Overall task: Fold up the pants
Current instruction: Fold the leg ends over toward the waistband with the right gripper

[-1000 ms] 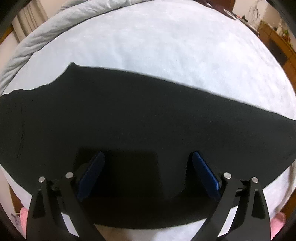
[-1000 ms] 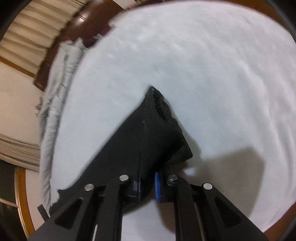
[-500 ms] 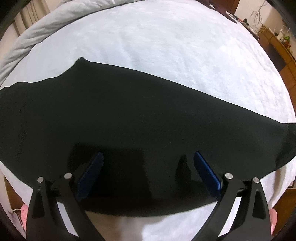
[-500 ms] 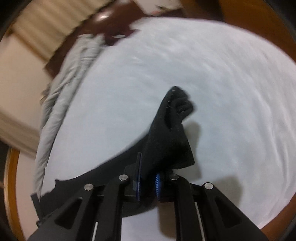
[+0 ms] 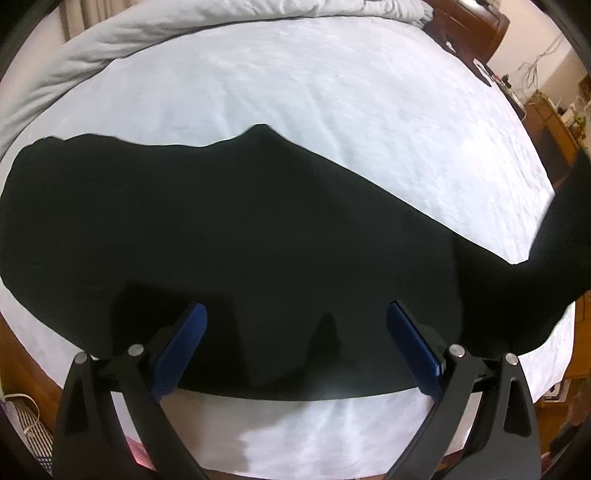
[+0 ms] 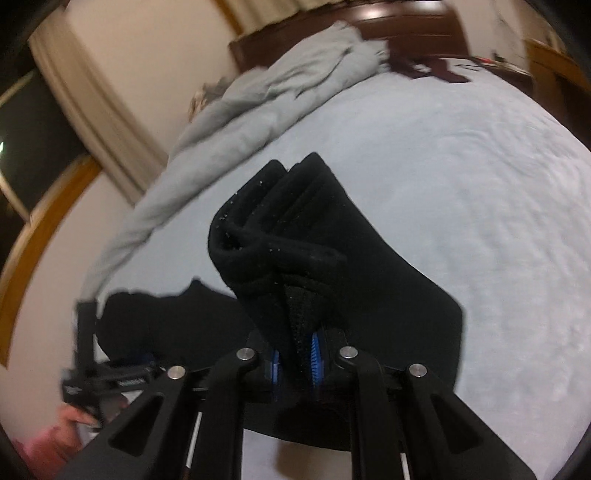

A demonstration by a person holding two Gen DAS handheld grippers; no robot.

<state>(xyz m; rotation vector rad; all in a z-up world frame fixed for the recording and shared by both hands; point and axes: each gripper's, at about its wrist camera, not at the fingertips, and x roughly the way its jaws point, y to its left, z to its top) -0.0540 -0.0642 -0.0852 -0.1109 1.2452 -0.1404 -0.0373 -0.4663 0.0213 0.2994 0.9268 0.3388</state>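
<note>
Black pants lie flat across a white bed sheet. My left gripper hovers above them, open, with nothing between its blue pads. At the right edge of the left wrist view one end of the pants rises off the bed. In the right wrist view that bunched end, the pants' hem, is clamped in my right gripper, which is shut on it and held above the bed. The left gripper shows there at lower left, blurred.
A grey duvet is bunched along the far edge of the bed. Dark wooden furniture and a cluttered wooden shelf stand at the right. A pink sleeve and curtains sit at the left.
My right gripper has lifted the pants' end and swung it toward the left, rolling as it went. The left gripper has risen a little, still open over the pants.
</note>
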